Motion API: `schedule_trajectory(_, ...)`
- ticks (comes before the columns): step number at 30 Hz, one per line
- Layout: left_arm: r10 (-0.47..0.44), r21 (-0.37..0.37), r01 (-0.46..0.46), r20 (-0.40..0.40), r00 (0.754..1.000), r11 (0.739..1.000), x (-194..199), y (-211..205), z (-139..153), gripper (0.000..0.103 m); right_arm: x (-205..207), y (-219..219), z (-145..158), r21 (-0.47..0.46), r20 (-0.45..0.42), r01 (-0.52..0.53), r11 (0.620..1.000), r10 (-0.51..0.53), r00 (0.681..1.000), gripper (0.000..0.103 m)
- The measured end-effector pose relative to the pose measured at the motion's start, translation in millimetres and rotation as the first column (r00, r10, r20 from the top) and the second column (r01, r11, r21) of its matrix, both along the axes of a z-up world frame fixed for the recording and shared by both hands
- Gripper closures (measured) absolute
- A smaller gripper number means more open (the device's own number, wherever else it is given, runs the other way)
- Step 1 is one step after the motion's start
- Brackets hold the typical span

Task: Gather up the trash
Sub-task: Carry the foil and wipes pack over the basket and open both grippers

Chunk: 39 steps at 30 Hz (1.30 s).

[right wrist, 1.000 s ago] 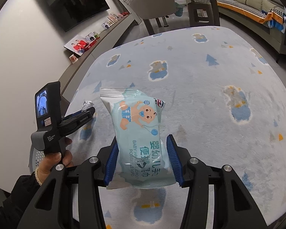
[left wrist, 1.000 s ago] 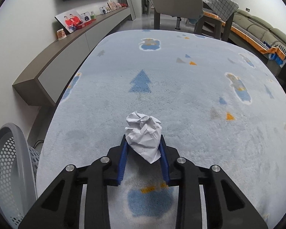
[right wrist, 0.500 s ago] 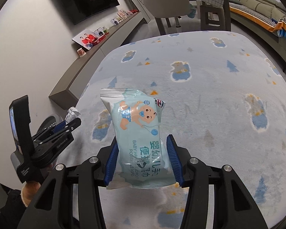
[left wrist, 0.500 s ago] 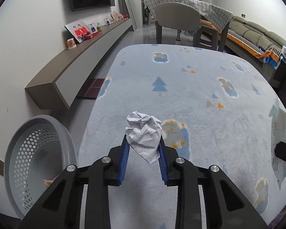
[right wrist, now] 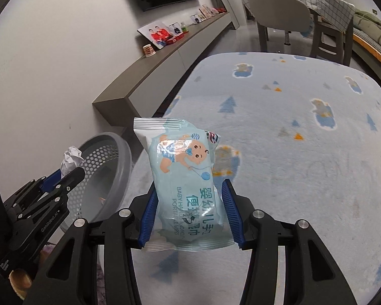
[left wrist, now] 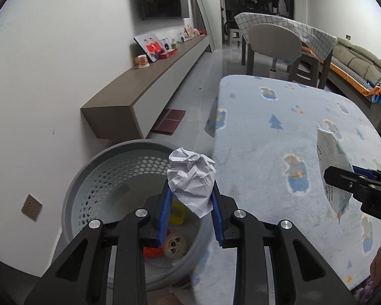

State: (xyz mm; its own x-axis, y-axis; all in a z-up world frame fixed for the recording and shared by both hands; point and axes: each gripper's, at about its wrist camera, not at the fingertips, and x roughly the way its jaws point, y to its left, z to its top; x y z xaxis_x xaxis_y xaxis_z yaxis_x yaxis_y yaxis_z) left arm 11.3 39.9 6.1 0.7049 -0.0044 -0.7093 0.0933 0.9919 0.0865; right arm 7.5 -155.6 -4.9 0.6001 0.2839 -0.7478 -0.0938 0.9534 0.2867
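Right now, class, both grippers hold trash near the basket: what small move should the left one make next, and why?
Probably ease the left gripper a little further over the basket, then open. Its paper ball hangs just above the near rim, so dropping it now might miss.

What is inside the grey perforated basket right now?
In the grey basket, a yellow item, a red item and a round tan piece with holes lie at the bottom. The left gripper and its crumpled paper hide the rest.
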Motion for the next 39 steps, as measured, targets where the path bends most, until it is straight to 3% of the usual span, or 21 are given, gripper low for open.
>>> schedule_trajectory(9, 0.157, 0.02, -0.157, -0.012, 0.988, 0.987, -3.4, 76.5, -3.0, 0.075, 26.0, 92.8, 13.2, -0.041, 0.031, -0.177, 0.983, 0.178, 0.984, 0.055)
schedule_trajectory(15, 0.233, 0.057, -0.234, 0.016, 0.972, 0.971, -5.8, 102.7, -7.9, 0.074, 44.4, 138.9, 3.7, -0.052, 0.03, -0.27, 0.961, 0.272, 0.962, 0.055)
schedule_trajectory(26, 0.281, 0.016, -0.28, -0.042, 0.959, 0.96, 3.4, 121.4, -23.7, 0.07, 59.0, 165.9, -25.0, -0.058, -0.019, -0.33, 0.942, 0.33, 0.944, 0.055)
schedule_trajectory(29, 0.278, 0.013, -0.278, -0.03, 0.96, 0.961, 3.1, 119.3, -21.8, 0.064, 60.0, 167.4, -24.9, -0.056, -0.006, -0.336, 0.94, 0.336, 0.942, 0.055)
schedule_trajectory(31, 0.281, 0.011, -0.281, -0.025, 0.959, 0.96, 2.1, 120.2, -21.3, 0.051, 58.8, 168.0, -23.0, -0.056, 0.008, -0.341, 0.938, 0.342, 0.94, 0.051)
schedule_trajectory(32, 0.284, 0.008, -0.284, -0.022, 0.959, 0.959, 1.9, 121.0, -20.8, 0.038, 58.0, 167.6, -21.7, -0.058, 0.018, -0.337, 0.94, 0.338, 0.941, 0.045)
schedule_trajectory(33, 0.289, 0.005, -0.289, -0.014, 0.957, 0.957, 0.6, 121.9, -19.7, 0.033, 57.4, 167.1, -20.7, -0.057, 0.025, -0.333, 0.941, 0.335, 0.942, 0.041)
schedule_trajectory(39, 0.304, -0.006, -0.305, -0.015, 0.952, 0.952, -0.2, 127.3, -19.5, 0.033, 55.0, 165.9, -19.0, -0.061, 0.032, -0.326, 0.943, 0.329, 0.944, 0.04)
